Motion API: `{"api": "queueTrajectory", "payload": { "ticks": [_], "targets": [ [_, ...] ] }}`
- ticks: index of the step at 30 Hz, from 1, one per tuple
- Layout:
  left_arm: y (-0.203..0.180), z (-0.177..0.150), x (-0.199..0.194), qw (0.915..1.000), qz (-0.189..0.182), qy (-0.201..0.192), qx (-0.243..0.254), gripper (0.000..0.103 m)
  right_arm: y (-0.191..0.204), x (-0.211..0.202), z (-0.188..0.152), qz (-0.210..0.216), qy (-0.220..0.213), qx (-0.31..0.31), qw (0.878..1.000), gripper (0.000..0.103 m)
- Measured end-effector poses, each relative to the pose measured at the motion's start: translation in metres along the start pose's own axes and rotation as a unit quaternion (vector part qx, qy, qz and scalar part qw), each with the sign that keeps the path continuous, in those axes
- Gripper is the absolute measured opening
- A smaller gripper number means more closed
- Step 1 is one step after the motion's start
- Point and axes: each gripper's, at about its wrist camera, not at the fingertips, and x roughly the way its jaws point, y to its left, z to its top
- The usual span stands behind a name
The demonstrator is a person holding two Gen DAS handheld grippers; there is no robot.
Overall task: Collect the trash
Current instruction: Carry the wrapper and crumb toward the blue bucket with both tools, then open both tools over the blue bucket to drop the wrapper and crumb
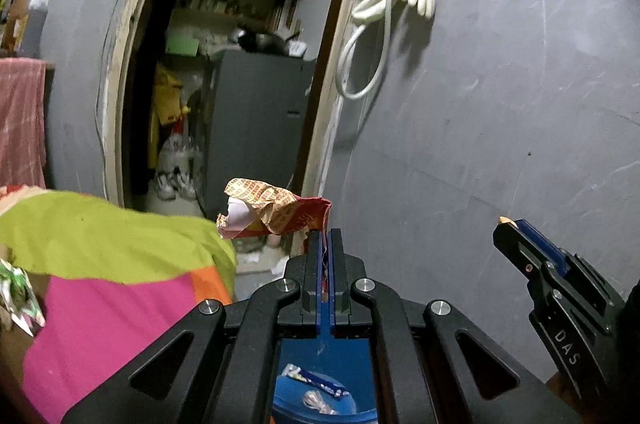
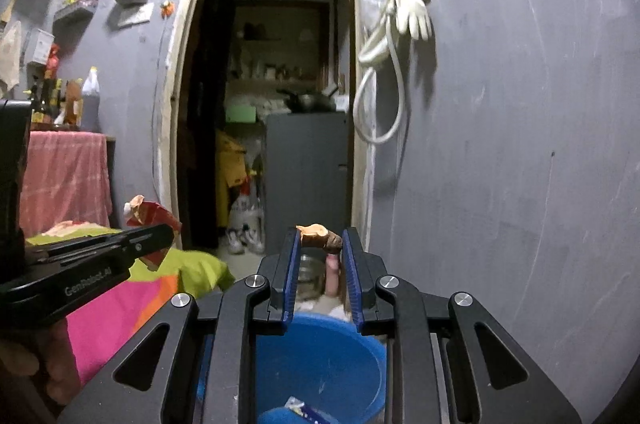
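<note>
My left gripper (image 1: pixel 325 233) is shut on a crumpled red and tan snack wrapper (image 1: pixel 272 209), held up in the air; it also shows in the right wrist view (image 2: pixel 149 213). My right gripper (image 2: pixel 321 238) is shut on a small brown scrap (image 2: pixel 320 236) pinched between its fingertips; its tip shows in the left wrist view (image 1: pixel 505 222). A blue plastic basin (image 2: pixel 320 364) sits below both grippers, with a blue wrapper (image 1: pixel 316 380) and a small crumpled piece inside it.
A bed with green, pink and orange cloth (image 1: pixel 100 264) lies at the left. An open doorway (image 2: pixel 280 84) leads to a storage room with a grey cabinet (image 2: pixel 308 176). White gloves and a hose (image 2: pixel 400 36) hang on the grey wall. A pink-draped table (image 2: pixel 64 176) stands far left.
</note>
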Motion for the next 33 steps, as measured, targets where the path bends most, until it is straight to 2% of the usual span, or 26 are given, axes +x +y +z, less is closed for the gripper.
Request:
{"api": "queueTrajectory", "payload": {
  "ticks": [14, 21, 23, 25, 28, 33],
  "targets": [
    [0.009, -0.026, 0.045, 0.9945, -0.003, 0.100, -0.030, 0.001, -0.013, 0.033, -0.017, 0.025, 0.083, 0.038, 0.996, 0.020],
    [0.014, -0.028, 0.048, 0.9924, -0.004, 0.119, -0.031, 0.002, -0.014, 0.036, -0.019, 0.032, 0.096, 0.046, 0.994, 0.020],
    [0.016, -0.028, 0.048, 0.9920, -0.007, 0.122, -0.033, 0.003, -0.015, 0.036, -0.018, 0.032, 0.095, 0.048, 0.994, 0.023],
    [0.018, -0.026, 0.049, 0.9914, -0.012, 0.125, -0.035, 0.008, -0.015, 0.035, -0.017, 0.032, 0.093, 0.050, 0.994, 0.030],
    [0.020, -0.024, 0.049, 0.9911, -0.019, 0.125, -0.041, 0.018, -0.016, 0.035, -0.016, 0.033, 0.090, 0.052, 0.994, 0.031],
    [0.021, -0.019, 0.044, 0.9919, -0.022, 0.119, -0.040, 0.019, -0.016, 0.033, -0.014, 0.028, 0.082, 0.054, 0.995, 0.031]
  ]
}}
